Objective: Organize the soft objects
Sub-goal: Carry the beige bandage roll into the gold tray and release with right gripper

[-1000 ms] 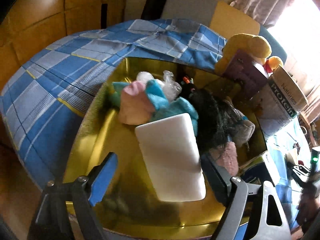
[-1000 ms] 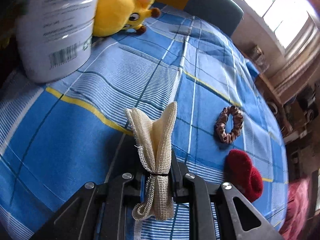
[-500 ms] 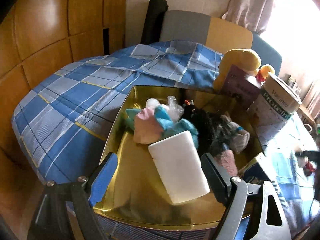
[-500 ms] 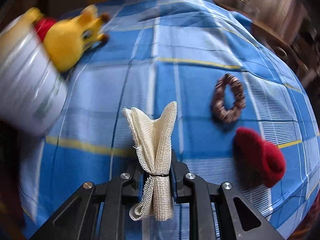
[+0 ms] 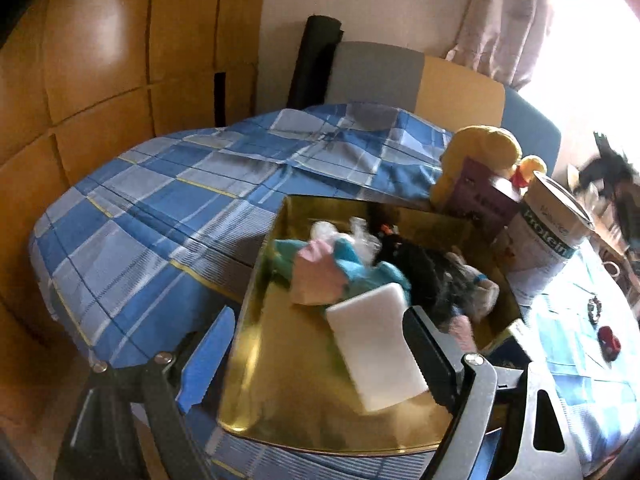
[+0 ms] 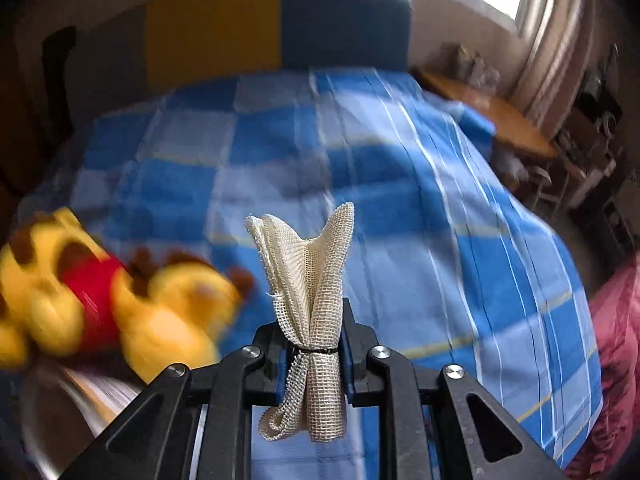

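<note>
**Mesh cloth pinched in right gripper; left gripper spread over gold tray**

While the right wrist view is blurred by motion, we can read that the right hand-held gripper (image 6: 312, 344) is pinching a cream mesh cloth (image 6: 306, 280), bundled and tied at its waist, with its upper folds fanning out above the fingers and a loop hanging below. Beyond it lies the blue checked cloth (image 6: 400, 216) covering the desk. A yellow plush toy with a red shirt (image 6: 120, 304) lies at lower left, its outline smeared.

In the left wrist view, we note the left hand-held gripper (image 5: 316, 356) with its fingers spread wide and nothing between them. It hangs over the near edge of a gold tray (image 5: 288, 400) resting on the desk. In the tray we see a white sponge block (image 5: 376, 344), a pink and teal soft toy (image 5: 324, 268) behind it, and a dark furry item (image 5: 424, 272) to the right; further details there are unclear. A protein tub (image 5: 548, 236) stands just beside the tray's far right corner, a purple box (image 5: 480, 196) next to it.
</note>
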